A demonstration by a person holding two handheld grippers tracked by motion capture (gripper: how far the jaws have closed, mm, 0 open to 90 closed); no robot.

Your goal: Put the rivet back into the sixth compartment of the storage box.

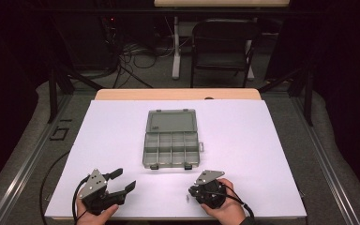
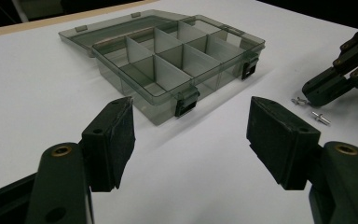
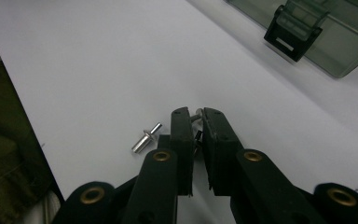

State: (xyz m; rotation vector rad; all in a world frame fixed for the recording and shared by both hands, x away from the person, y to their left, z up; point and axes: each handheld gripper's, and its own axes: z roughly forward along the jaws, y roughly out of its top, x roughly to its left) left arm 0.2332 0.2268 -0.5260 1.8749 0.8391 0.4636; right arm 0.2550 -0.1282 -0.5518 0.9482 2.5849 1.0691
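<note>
Two small metal rivets on the white desk (image 1: pixel 122 122) near its front edge: right tongs (image 3: pixel 196 122) are pinched on one rivet (image 3: pixel 196 113), 2nd rivet (image 3: pixel 145 138) lies loose just beside. Left tongs (image 2: pixel 191 126) wide open, holding nothing, hovering short of the open organizer box (image 2: pixel 168 60). Looks like pick step; next prob. lift w/o slipping, carry fwd and drop into a compartment.

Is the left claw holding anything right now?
No, the left claw is wide open over bare white table, with nothing between its jaws.
</note>
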